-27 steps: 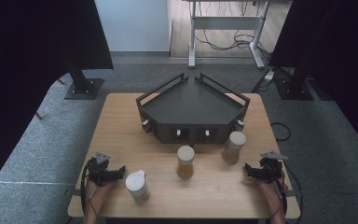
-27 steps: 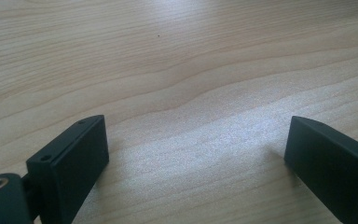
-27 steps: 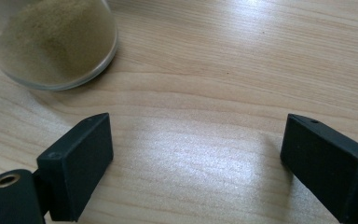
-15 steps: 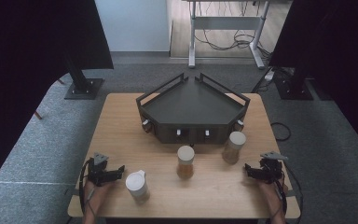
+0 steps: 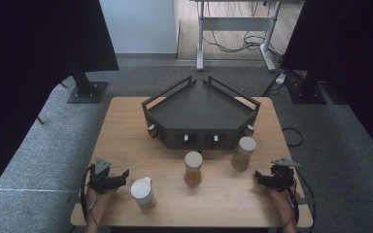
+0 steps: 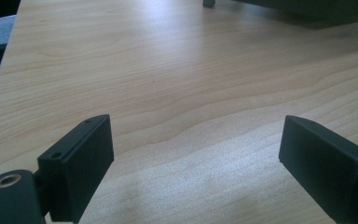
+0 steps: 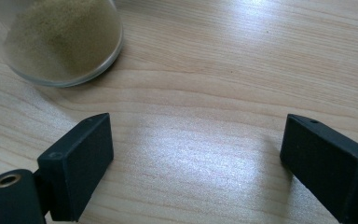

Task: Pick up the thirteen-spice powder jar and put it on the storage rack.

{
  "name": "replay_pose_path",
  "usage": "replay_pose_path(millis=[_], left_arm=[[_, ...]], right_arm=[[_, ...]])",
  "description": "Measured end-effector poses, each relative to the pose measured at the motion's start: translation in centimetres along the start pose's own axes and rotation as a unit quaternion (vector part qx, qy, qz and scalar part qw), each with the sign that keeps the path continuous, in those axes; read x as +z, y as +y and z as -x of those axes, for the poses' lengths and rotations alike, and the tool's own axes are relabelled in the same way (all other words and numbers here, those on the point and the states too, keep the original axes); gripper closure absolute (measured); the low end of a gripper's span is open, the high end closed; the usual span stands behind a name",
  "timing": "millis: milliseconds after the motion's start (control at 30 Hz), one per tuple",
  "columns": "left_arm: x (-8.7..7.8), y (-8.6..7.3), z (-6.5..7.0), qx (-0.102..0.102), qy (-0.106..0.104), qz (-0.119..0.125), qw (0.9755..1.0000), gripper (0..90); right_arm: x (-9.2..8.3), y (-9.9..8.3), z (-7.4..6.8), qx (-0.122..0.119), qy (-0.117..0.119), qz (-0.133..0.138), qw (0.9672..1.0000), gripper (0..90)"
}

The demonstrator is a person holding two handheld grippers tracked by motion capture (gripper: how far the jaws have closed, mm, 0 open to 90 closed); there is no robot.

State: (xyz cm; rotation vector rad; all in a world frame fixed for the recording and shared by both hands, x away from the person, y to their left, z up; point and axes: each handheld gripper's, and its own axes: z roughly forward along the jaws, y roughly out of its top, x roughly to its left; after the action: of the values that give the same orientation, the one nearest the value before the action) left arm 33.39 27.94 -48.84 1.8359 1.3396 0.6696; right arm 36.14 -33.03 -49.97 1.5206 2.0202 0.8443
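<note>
on the wooden table (image 5: 126,126) three jars stand in a loose row across the near half. the white-lidded jar (image 5: 143,193) is the nearest and farthest left, just to the right of the left gripper (image 5: 121,175). the middle jar (image 5: 193,168), with brownish contents, stands near the table's centre, and the right jar (image 5: 244,152) stands a little farther back, close to the front of the dark tray (image 5: 199,109) that takes up the far half of the table.

the left gripper rests at the near left edge, held by a hand (image 5: 97,200), pointing right toward the white-lidded jar but apart from it. its jaws stand wide apart with bare wood between them in the left gripper view.

the right gripper (image 5: 258,175) sits at the near right edge, pointing left, well apart from the right jar. its jaws are likewise spread wide and hold nothing; in the right gripper view a jar (image 7: 58,39) of fine tan powder stands beyond its left jaw, clear of both.
</note>
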Motion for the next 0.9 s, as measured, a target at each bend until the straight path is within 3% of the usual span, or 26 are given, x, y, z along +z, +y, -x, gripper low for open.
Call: replay_pose_path(millis=[233, 900], left_arm=[[-0.7, 0.3, -0.3, -0.005, -0.005, 0.016, 0.9998, 9.9], [-2.8, 1.6, 0.6, 0.021, -0.023, 0.055, 0.9980, 10.2]], right_arm=[[0.0, 0.0, 0.0, -0.001, 0.001, 0.000, 1.0000, 8.8], [0.0, 0.0, 0.0, -0.001, 0.001, 0.000, 1.0000, 8.8]])
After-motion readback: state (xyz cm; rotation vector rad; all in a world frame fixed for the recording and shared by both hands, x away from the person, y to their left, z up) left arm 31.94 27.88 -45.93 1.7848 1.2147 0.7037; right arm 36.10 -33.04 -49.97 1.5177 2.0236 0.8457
